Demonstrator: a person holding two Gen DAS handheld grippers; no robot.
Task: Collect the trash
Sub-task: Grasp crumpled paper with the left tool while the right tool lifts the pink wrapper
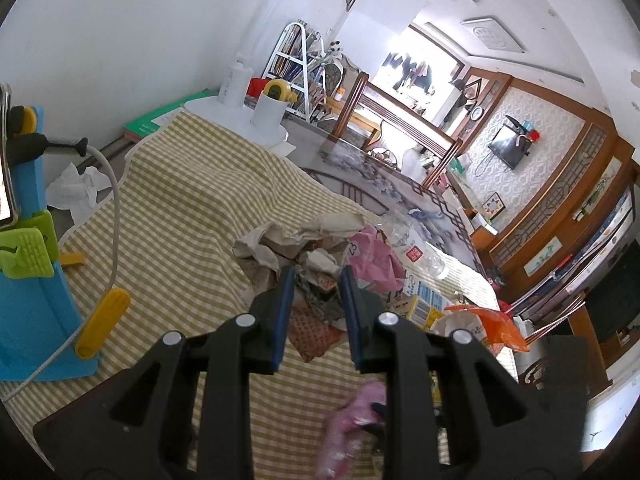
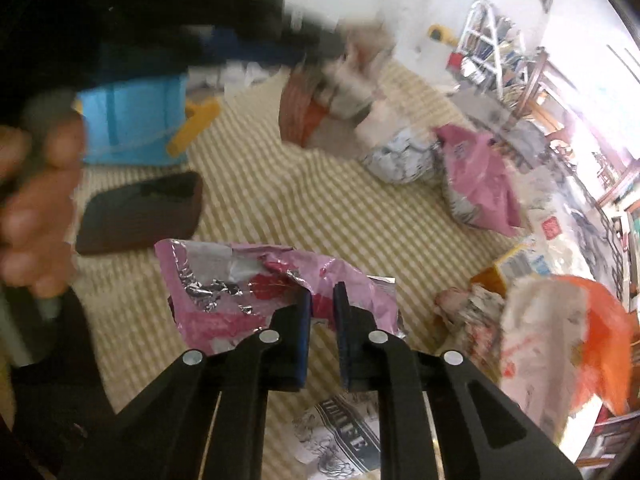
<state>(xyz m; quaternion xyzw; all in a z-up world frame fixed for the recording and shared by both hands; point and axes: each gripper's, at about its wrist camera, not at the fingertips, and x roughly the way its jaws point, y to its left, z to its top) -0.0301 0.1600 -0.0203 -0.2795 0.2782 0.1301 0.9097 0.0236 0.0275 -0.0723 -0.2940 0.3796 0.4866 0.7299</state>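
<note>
R gripper fingers clamp pink foil wrapper on checked cloth.

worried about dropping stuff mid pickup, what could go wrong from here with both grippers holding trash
1. The right gripper pinches only an edge of the pink foil wrapper; it may slip or tear on lifting.
2. The left gripper grips a wad of crumpled paper; loose scraps could fall off.
3. The black phone lies nearby; a swinging wrapper might nudge it.
</note>
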